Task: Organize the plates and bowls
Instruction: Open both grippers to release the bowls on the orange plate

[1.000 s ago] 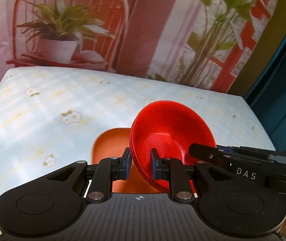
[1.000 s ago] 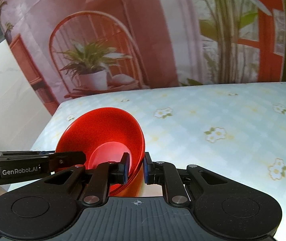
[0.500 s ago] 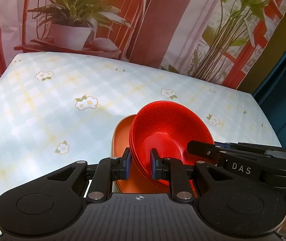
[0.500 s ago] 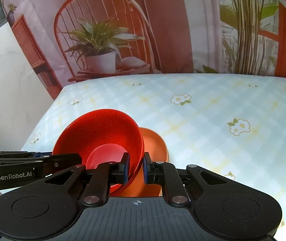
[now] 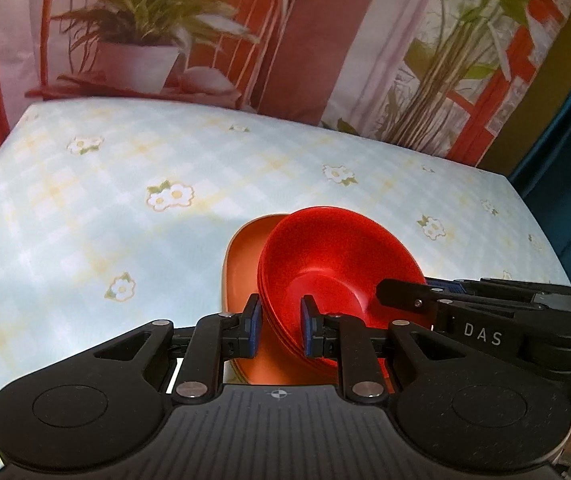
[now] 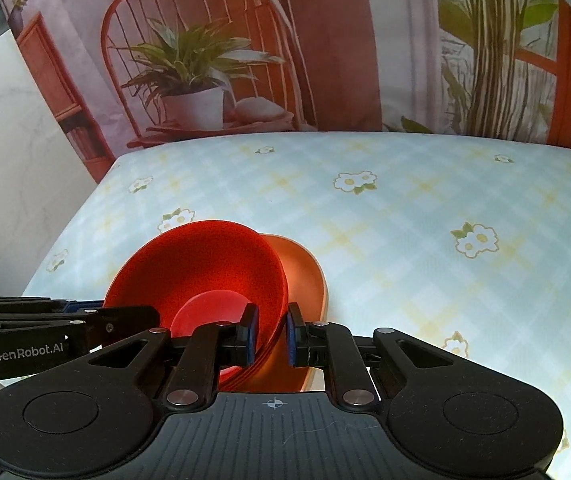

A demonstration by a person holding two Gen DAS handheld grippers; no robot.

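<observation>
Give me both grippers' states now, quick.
Left gripper: shut on the red bowls rim.
Right gripper: shut on the opposite rim.

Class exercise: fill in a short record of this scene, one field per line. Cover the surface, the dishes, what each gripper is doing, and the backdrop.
surface: table under a pale blue checked cloth with flowers
dishes: red bowls, nested and tilted, over an orange plate
left gripper: shut on the red bowls' rim
right gripper: shut on the opposite rim of the red bowls
plate contact with bowls: cannot tell
backdrop: printed curtain showing a chair and potted plant
</observation>
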